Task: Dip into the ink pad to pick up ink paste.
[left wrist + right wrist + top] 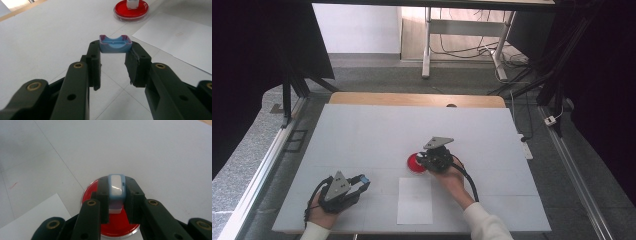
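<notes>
1. White table [362,140]: fills mid-frame in the high view. Paper sheet [415,200] at lower centre, red dish [413,163] just above it.
2. Right gripper [117,195]: clamped on the white-blue block [116,187], held over the dish. Block's long axis runs along the jaws, pointing up-frame. Lower it straight and level, seat it before releasing.
3. Left gripper [115,53]: clamped on the blue cap [115,44], hollow side up, long axis across the jaws. Keep it parked at lower left.

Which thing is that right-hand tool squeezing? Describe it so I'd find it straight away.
On the white table, find the round red dish beside the white paper sheet. Above it, the right gripper clamps a small block: pale blue rim, glossy white face, unlike the open blue cap in the left gripper.
</notes>
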Action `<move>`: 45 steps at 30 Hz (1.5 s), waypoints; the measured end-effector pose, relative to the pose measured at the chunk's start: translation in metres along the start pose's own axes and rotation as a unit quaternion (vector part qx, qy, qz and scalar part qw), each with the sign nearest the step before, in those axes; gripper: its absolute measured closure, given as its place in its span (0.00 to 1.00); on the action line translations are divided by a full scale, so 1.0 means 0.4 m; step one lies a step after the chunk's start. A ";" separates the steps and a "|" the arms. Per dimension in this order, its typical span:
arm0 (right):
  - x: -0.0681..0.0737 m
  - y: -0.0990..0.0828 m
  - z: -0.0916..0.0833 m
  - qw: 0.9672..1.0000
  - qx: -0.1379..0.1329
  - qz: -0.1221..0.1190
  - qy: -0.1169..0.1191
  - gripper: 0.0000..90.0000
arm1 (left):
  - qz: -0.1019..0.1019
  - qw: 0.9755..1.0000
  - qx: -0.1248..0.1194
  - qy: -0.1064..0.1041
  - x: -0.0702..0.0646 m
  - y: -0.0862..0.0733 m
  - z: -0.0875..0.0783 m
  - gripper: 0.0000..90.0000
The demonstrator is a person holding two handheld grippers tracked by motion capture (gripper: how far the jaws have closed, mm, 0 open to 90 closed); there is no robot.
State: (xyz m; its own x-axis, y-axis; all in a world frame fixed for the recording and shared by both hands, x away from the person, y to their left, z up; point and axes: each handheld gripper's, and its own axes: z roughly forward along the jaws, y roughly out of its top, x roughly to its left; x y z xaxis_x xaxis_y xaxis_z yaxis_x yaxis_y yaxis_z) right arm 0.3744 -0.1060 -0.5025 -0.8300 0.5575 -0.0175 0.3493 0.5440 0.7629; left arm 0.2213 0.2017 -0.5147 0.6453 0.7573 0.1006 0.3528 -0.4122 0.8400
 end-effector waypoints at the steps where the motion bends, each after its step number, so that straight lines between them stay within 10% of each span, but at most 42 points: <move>1: 0.000 0.000 0.000 1.000 -0.001 0.000 0.000 0.84 | -0.001 1.000 0.000 0.000 0.000 0.000 0.000 0.73; 19: -0.012 0.015 -0.044 0.999 -0.036 -0.001 -0.012 0.83 | 0.001 1.000 0.001 -0.002 0.001 0.000 0.002 0.73; 45: -0.023 0.005 -0.007 1.000 -0.005 -0.003 -0.006 0.83 | 0.000 1.000 0.003 -0.002 0.000 0.000 0.004 0.73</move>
State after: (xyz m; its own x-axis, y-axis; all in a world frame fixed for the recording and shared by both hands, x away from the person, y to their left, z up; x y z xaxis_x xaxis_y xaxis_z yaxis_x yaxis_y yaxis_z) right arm 0.3814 -0.1116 -0.4990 -0.8264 0.5622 -0.0305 0.3399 0.5414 0.7690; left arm 0.2224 0.2010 -0.5156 0.6486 0.7548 0.0979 0.3571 -0.4154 0.8366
